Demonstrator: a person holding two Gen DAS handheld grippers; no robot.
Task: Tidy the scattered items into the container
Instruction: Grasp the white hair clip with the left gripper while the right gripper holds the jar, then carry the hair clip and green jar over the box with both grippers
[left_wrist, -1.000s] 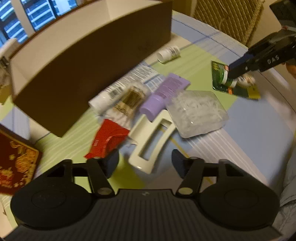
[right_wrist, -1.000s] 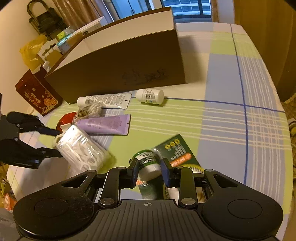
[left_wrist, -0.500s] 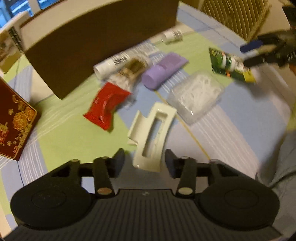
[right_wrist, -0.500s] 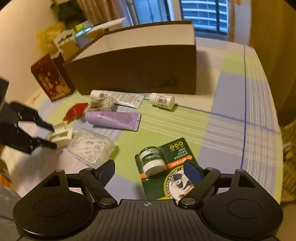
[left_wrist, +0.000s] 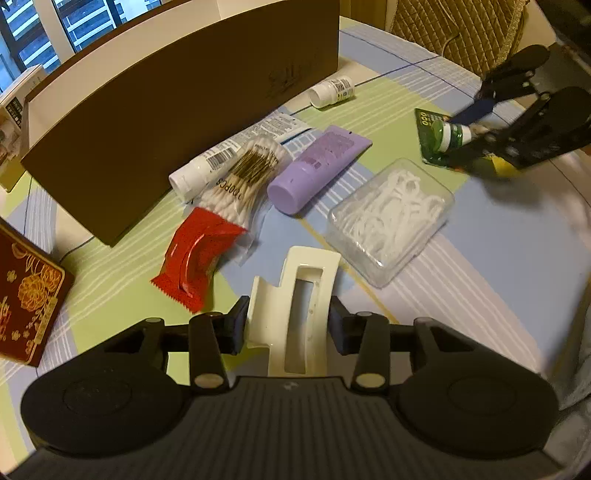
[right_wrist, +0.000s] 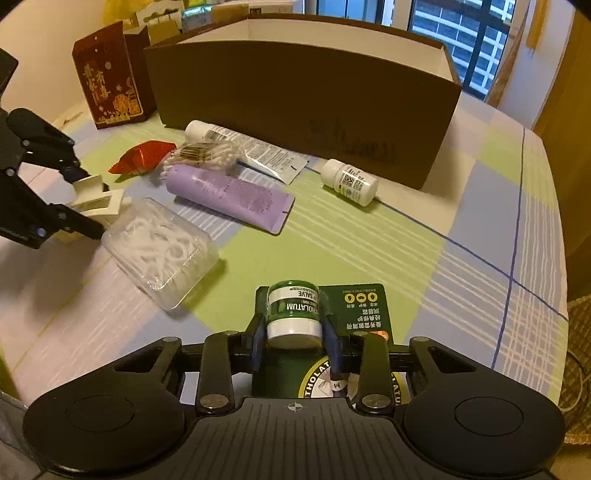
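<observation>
The left hand-held gripper is low, its fingers closed against both sides of a white hair clip. The right hand-held gripper clamps a green salve jar.

- Box: brown outside, white inside.
- Tabletop cloth: green, blue and white plaid.
- Tube: lilac.
- Sachet: red.
- Salve jar: green, white lid.
- Hair claw: cream.

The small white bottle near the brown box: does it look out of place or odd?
Yes. The small white plastic bottle with a printed label lies on its side on the checked tablecloth, just outside the brown cardboard box. It looks closed; nothing is spilled.
</observation>
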